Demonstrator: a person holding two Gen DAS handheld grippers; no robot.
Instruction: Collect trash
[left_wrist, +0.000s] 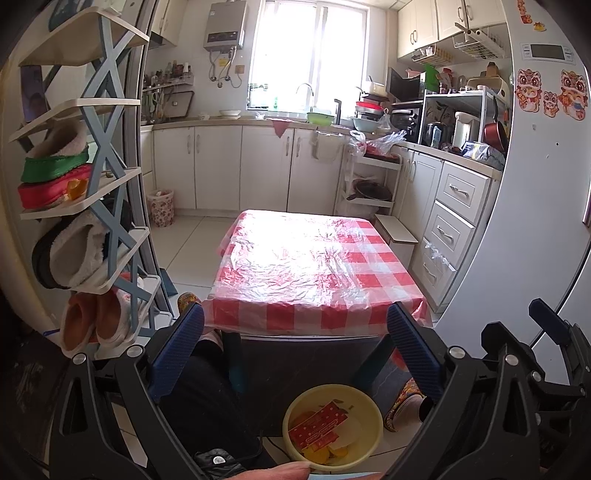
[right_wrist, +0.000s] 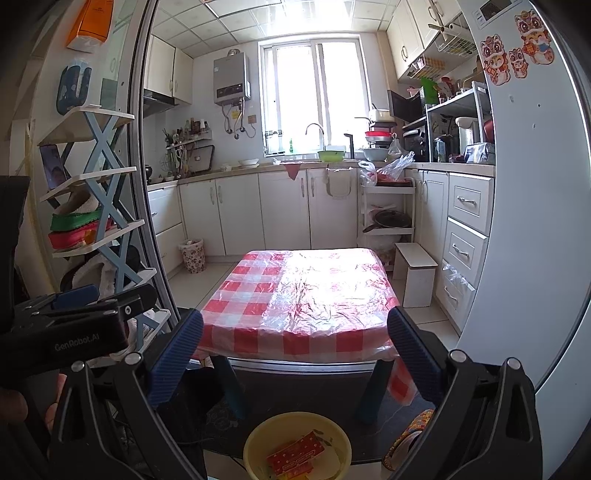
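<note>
Lying low on the floor before the table, a yellow bowl (left_wrist: 332, 428) is cut off at the bottom edge of the right wrist view, its near rim lost. In the left wrist view a fingertip (left_wrist: 288, 470) is seen just at the bowl's near rim; whether it touches cannot be told.

Contents of the bowl: a red dotted wrapper (left_wrist: 317, 424) laid on top, white paper scraps and orange-yellow pieces beneath, the latter too small to be identified.

The small table (right_wrist: 295, 295) is covered by a red-and-white checked cloth under crinkled clear plastic; much of its surface is washed out by glare from the window.

Left gripper (left_wrist: 295, 350): jaws spread wide, nothing held between the blue pads. Right gripper (right_wrist: 295, 350): jaws likewise spread wide and empty. Both are raised above the bowl and well apart from it.

A patterned waste basket (right_wrist: 192, 254) is stood by the far cabinets, its contents hard to make out. A shoe rack (left_wrist: 92, 184) at the left is loaded with slippers. A white step stool (right_wrist: 415, 275) is placed just beside the table's right side.
</note>
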